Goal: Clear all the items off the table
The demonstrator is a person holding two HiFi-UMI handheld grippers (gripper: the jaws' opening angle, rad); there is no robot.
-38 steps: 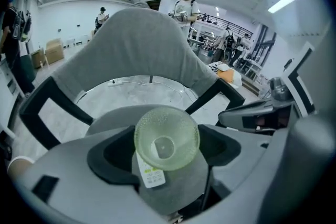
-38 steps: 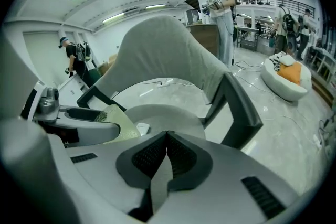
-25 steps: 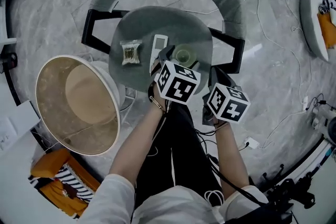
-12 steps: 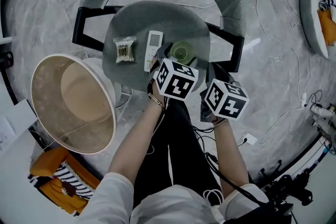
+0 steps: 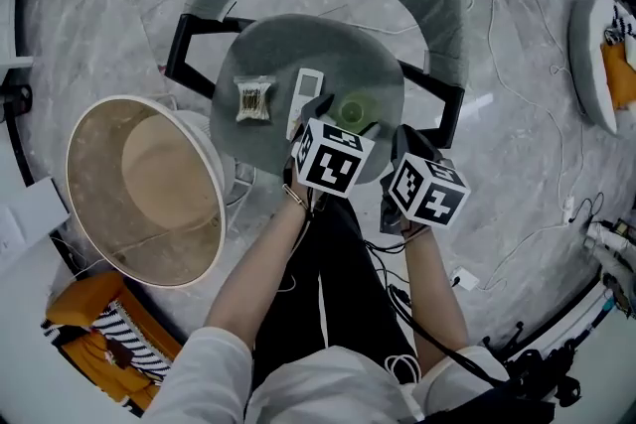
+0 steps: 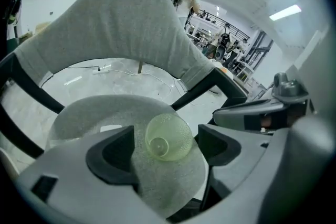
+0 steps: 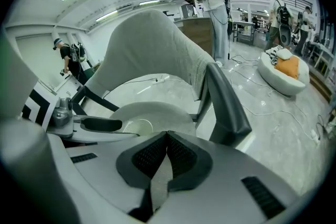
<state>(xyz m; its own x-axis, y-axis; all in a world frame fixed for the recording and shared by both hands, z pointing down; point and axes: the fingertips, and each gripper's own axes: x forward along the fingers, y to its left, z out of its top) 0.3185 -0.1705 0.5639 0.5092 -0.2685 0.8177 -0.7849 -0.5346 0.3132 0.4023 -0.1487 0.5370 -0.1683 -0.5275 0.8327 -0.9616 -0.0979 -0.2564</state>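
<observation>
Jaws apart, left gripper (image 5: 347, 114) flanking cup (image 6: 168, 137).

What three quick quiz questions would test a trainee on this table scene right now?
1. True or false: the right gripper is shut on the pale green translucent plastic cup.
2. The left gripper is: A) shut and empty; B) open, with a jaw on either side of the cup; C) shut on the cup.
3. Fill in: ___ items lie on the round grey table.

Key:
1. False. It is shut on nothing.
2. B.
3. Three: the cup, a white rectangular remote control and a small clear packet.
</observation>
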